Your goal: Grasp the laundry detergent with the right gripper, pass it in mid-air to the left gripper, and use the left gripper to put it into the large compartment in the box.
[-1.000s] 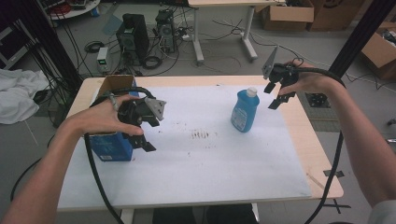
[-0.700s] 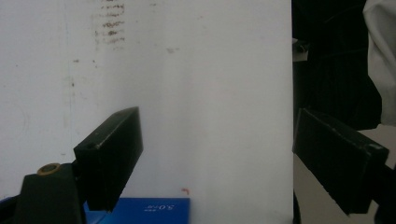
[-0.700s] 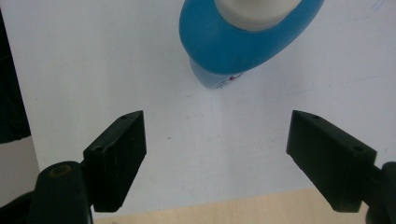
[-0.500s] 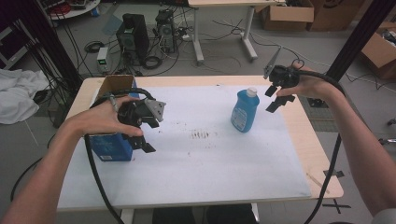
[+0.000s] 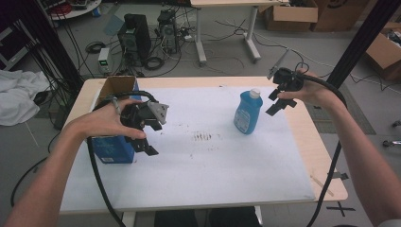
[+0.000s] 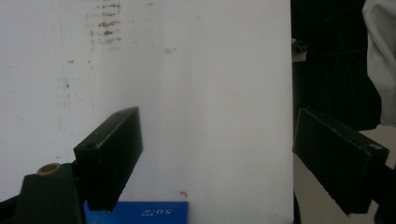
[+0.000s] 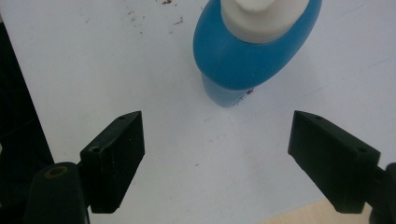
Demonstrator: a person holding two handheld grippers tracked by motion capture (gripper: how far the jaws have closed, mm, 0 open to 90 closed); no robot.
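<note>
A blue bottle [image 5: 247, 113] with a white cap stands upright on the white sheet [image 5: 213, 170], right of the middle. My right gripper [image 5: 275, 102] hovers just right of it and a little above, open and holding nothing. In the right gripper view the bottle [image 7: 252, 56] is seen from above, beyond the wide-apart jaws of that gripper [image 7: 217, 123]. My left gripper [image 5: 150, 138] hangs open at the left, beside a blue box [image 5: 112, 149]. In the left gripper view the box's edge [image 6: 140, 212] lies below the empty left gripper [image 6: 217, 126].
The blue box's cardboard top [image 5: 116, 85] is open at the table's left rear. Dark smudges [image 5: 203, 137] mark the sheet's middle. The bare wooden table edge [image 5: 326, 156] runs along the right. Computers, cables and cardboard boxes sit on the floor behind.
My right gripper has dropped slightly and drifted a little nearer the bottle's right side. The left gripper and the bottle have stayed put.
</note>
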